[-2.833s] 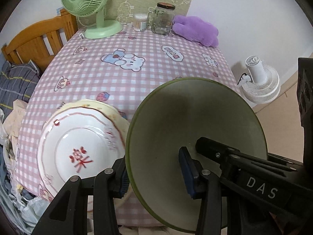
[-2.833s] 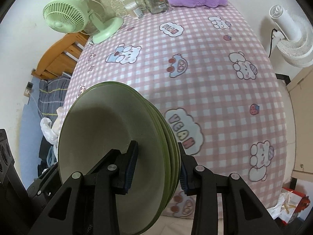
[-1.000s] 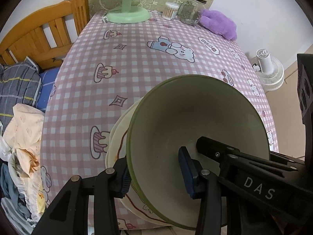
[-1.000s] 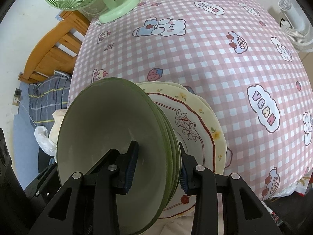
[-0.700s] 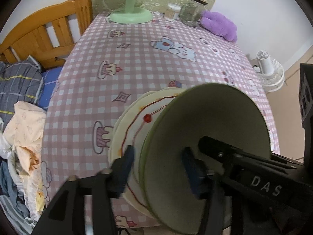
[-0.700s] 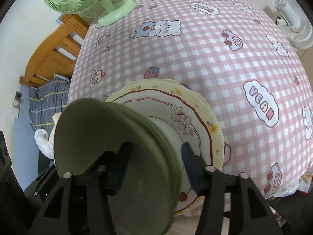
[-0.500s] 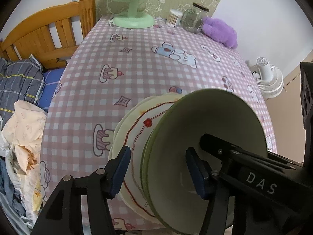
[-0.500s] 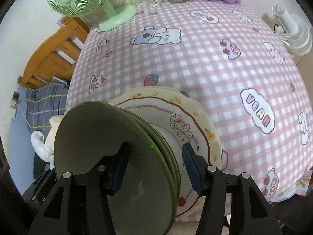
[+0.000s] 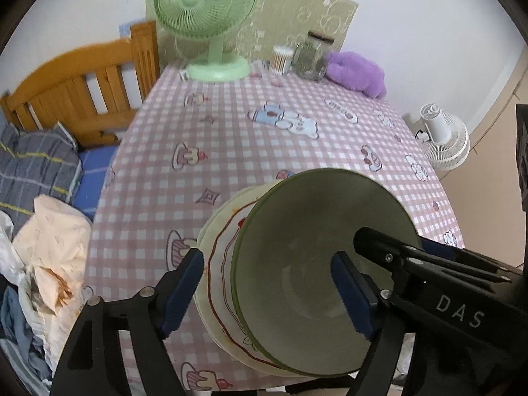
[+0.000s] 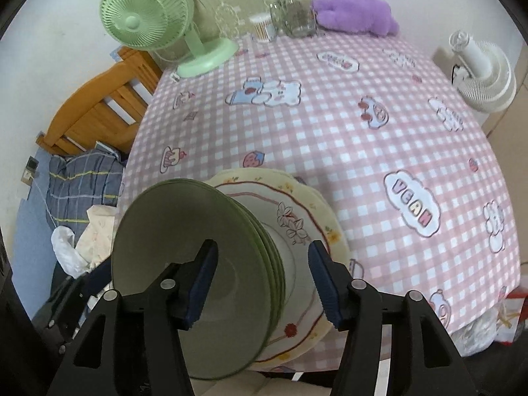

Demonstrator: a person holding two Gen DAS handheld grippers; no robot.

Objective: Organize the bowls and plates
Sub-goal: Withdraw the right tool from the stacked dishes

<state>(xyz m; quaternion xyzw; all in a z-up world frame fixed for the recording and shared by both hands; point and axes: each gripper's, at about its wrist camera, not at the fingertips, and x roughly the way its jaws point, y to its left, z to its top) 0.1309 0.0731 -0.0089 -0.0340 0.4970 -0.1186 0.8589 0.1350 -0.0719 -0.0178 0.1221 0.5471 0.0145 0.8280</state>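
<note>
Green bowls set on cream plates at the near edge of a pink checked table.

The table [image 9: 264,151] wears a pink gingham cloth with cartoon prints; at its far end stand a green desk fan [image 9: 206,23], a glass jar [image 9: 312,56], a cotton-swab tub [image 9: 282,60] and a purple plush [image 9: 358,72]; a wooden bed frame [image 9: 82,89] with a grey plaid quilt lies to the left, a white floor fan [image 10: 481,69] to the right; the stack of green bowls [image 10: 198,264] rests on the cream plates [image 10: 297,217]; the left gripper [image 9: 265,292] is opening, its jaws released and wide, straddling the bowls' rim without pressing; the right gripper [image 10: 262,285] is likewise opening, pads clear of the stack between them; both point steeply downward.
</note>
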